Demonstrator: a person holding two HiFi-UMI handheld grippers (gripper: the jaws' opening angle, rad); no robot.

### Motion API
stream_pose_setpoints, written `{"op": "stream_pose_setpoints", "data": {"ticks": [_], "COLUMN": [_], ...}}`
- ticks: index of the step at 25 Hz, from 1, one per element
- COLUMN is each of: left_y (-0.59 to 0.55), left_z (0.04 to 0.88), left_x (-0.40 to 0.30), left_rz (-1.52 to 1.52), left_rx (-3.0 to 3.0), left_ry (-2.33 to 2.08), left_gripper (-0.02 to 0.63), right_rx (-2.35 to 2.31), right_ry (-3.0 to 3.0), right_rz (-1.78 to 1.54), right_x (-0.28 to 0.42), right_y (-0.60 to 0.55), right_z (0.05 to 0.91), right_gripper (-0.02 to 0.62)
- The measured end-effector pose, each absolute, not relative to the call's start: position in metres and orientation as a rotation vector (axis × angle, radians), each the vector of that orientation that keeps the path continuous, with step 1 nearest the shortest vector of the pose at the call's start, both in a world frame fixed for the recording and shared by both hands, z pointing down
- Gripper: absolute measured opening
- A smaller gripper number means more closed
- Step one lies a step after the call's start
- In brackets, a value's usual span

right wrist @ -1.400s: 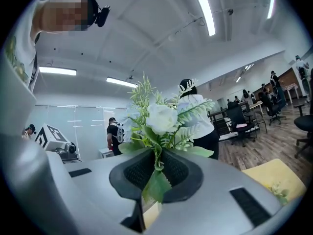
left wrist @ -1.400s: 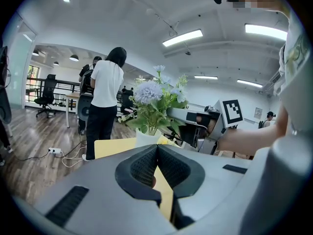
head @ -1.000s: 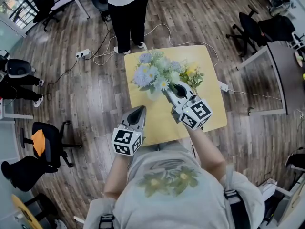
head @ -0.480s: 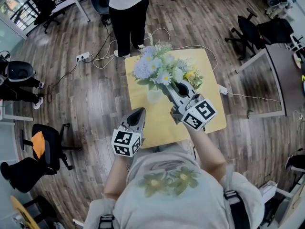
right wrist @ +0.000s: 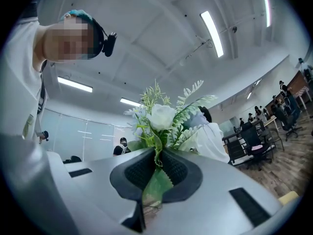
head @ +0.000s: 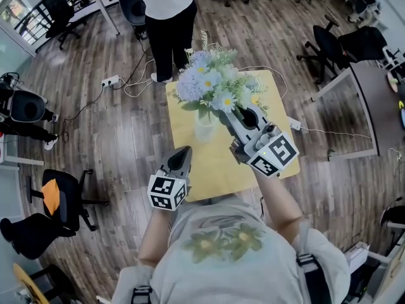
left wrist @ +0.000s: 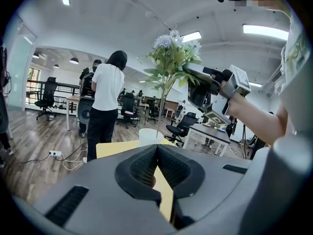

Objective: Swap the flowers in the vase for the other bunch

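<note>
Tabletop of square yellow wood [head: 218,163] lay below me. Above its white cylindrical vase [head: 204,129] hung the blue-and-white flower bunch [head: 207,84], stems pinched tight in my right gripper [head: 233,114], their tips at the vase's mouth. My left gripper [head: 184,151] hovered closed and empty.

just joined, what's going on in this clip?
A person with a gripper in each hand is swapping flowers. The right gripper is clamped on the stems of the blue-and-white bunch, held up over the white vase on the yellow table; the stem ends look about level with the vase mouth. The left gripper is shut and empty, near the table's front edge. A yellow bunch lies on the table.
</note>
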State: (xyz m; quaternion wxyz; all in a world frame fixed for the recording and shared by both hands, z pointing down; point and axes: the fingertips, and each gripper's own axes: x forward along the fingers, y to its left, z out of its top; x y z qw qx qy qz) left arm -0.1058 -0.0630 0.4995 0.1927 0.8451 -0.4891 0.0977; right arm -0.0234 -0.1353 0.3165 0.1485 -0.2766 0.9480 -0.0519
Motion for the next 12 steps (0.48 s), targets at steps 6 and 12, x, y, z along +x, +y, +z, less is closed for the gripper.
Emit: {"op": "stream_pose_setpoints", "data": {"ticks": [6, 12], "left_y": [-0.061, -0.057], "left_z": [0.498, 0.504], "left_x": [-0.111, -0.107], "left_rz": [0.266, 0.264], "left_rx": [2.378, 2.392], "left_ry": [-1.371, -1.365], "left_gripper": [0.015, 0.015], "right_rx": [-0.782, -0.808], "right_ry": [2.705, 2.666], "right_rz": [-0.093, -0.06], "right_x": [-0.018, -0.002], "right_y": [-0.127, -0.118], "right_z": [0.292, 0.28], "right_gripper": [0.051, 0.051]}}
